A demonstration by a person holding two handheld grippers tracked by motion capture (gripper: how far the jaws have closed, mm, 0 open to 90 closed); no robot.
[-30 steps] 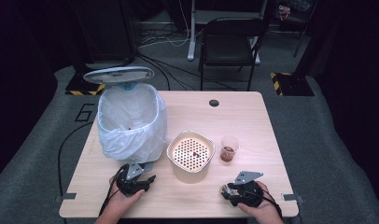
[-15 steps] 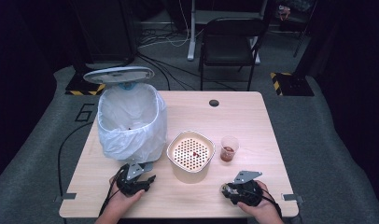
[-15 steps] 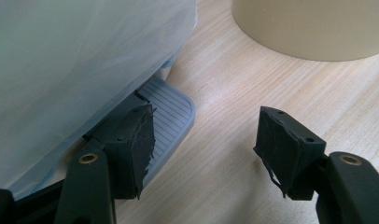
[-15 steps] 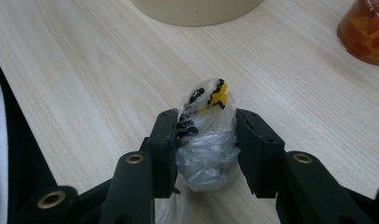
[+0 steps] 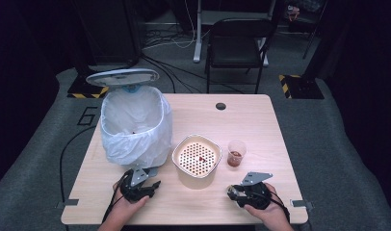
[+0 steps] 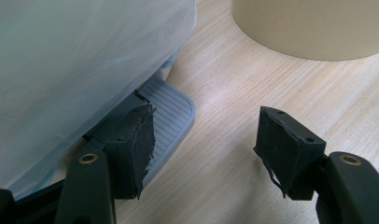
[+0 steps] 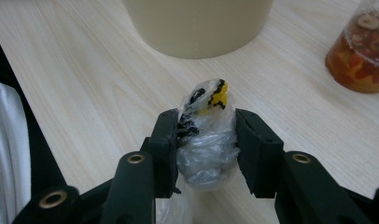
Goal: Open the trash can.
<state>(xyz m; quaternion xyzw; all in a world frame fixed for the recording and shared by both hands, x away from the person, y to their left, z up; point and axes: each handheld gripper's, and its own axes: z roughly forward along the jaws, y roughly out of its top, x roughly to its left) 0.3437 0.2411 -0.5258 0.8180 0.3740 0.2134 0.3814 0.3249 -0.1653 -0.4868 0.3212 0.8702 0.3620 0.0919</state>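
The right tool (image 7: 204,140) was clenched on a crumpled wad of clear plastic wrap (image 7: 205,140) with yellow and black print at its top; its jaws had just been closing further, with the wad between them and both pads pressed against its sides; in the high view this right tool (image 5: 234,192) sat low over the near right part of the wooden counter (image 5: 261,125), held in the person's right hand (image 5: 266,209). The wad hung just above the counter, near the front of the beige strainer bowl (image 5: 197,161), whose perforated insert showed a small dark red bit; a clear cup (image 5: 236,153) of reddish-brown liquid with pieces in it stood just beside the bowl on its right. The left tool (image 6: 201,140) stood released, its jaws apart with only bare counter between them, though the frames showed them at a narrow gap; its left pad (image 6: 142,135) lay close over the grey ribbed pedal (image 6: 171,116) at the foot of the bin (image 5: 136,125); the bin was lined with a white bag, its lid (image 5: 122,77) raised behind it; the left tool (image 5: 152,185) rested near the bin's base in the high view.
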